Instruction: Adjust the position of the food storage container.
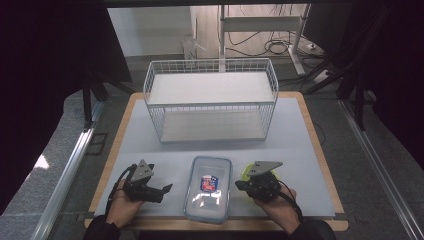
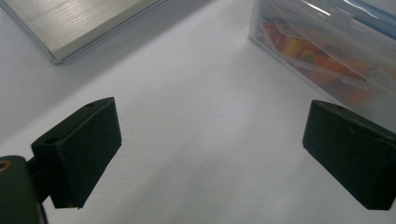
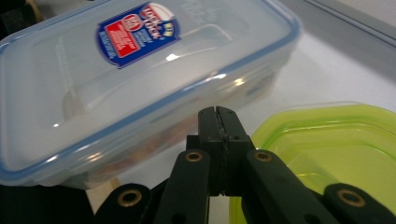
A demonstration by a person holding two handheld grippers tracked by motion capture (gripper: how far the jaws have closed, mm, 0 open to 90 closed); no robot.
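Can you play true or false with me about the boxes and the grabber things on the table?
1. The left gripper has its jaws wide open. True.
2. The right gripper is squeezing the green container. False: its jaws are shut on nothing, above it.
3. The clear box has its lid on. True.
4. The clear box sits inside the wire basket. False: it lies on the table in front of the basket, between the grippers.

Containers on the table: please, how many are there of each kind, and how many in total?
Clear lidded box with blue label: 1
Yellow-green container: 1
White wire basket rack: 1
Total: 3
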